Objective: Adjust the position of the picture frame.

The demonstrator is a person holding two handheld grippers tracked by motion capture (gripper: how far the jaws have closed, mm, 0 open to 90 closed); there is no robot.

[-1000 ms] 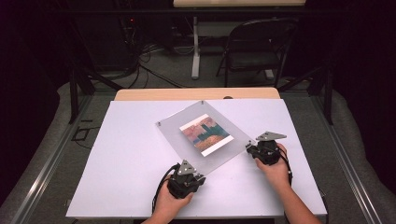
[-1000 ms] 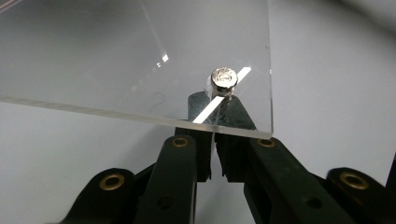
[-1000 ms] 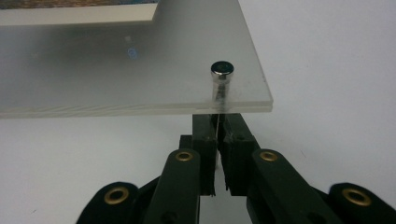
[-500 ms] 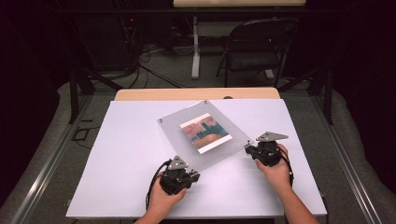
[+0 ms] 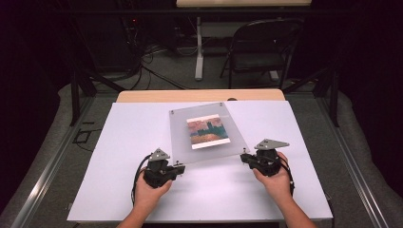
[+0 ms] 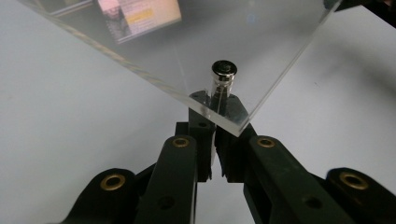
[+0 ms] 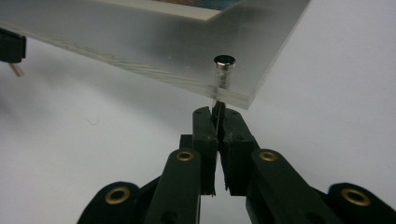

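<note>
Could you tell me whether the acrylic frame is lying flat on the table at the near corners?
No: the left gripper holds the acrylic frame corner raised off the white table.

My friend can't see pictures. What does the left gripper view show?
Two black jaws of the left tool pinch the near corner of a clear acrylic picture frame, by a shiny metal bolt. A colourful picture shows through the frame above a white table.
</note>
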